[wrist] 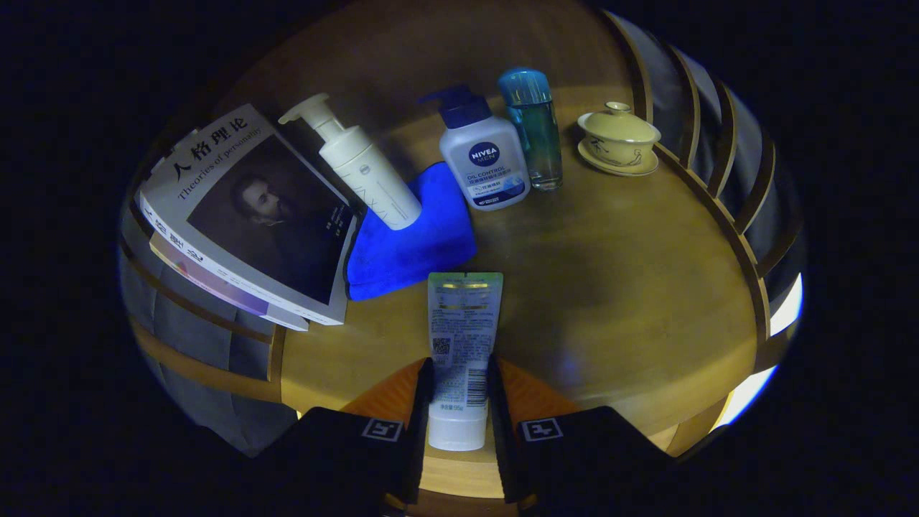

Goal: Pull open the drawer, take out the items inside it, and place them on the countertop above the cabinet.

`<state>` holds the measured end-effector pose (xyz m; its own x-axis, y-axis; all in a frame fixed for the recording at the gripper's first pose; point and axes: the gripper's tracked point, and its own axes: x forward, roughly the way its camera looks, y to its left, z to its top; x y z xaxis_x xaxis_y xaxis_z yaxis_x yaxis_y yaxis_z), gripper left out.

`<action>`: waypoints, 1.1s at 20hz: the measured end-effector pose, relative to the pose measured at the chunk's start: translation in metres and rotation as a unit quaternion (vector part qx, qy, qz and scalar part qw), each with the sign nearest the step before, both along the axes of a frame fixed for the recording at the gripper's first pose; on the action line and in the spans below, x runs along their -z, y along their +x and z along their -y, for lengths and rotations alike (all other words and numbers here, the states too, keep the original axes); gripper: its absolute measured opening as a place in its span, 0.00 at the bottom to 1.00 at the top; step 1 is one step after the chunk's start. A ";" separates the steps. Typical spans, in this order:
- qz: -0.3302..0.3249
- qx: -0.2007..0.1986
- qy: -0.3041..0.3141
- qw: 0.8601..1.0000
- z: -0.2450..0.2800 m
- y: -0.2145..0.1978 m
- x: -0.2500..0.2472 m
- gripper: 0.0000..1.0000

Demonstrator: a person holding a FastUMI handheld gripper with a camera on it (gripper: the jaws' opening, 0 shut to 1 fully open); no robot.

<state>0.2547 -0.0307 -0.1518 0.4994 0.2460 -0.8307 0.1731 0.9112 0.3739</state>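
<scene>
Now: gripper [459, 388] clamped on tube [463, 337].
Tube lies over countertop [610, 287], just short of blue cloth [413, 244].

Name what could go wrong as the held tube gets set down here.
1. The tool is shut on the tube, whose far end nearly touches the blue cloth; it may land crooked on the fold.
2. The white pump bottle leans on that cloth, so a nudge might topple it.
</scene>
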 end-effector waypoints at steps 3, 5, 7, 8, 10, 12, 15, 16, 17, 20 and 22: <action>0.017 0.003 0.014 1.000 -0.007 0.002 -0.008 0.69; 0.040 0.002 0.012 0.999 -0.009 0.001 -0.020 0.84; 0.076 0.001 -0.009 0.997 -0.010 -0.006 -0.036 1.00; 0.093 -0.002 -0.016 0.996 -0.012 -0.011 -0.042 0.99; 0.139 -0.006 -0.027 0.990 -0.019 -0.028 -0.060 0.98; 0.186 -0.005 -0.034 0.982 -0.026 -0.049 -0.077 0.98; 0.252 -0.007 -0.047 0.967 -0.032 -0.081 -0.095 0.98; 0.276 -0.004 -0.052 0.960 -0.033 -0.095 -0.101 0.98; 0.298 -0.001 -0.054 0.953 -0.033 -0.108 -0.106 0.98; 0.355 0.007 -0.057 0.933 -0.035 -0.145 -0.111 0.98; 0.384 0.018 -0.072 0.920 -0.032 -0.167 -0.108 0.98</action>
<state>0.0879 0.0010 -0.0440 0.9587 0.1330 -0.2515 -0.0614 0.9599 0.2735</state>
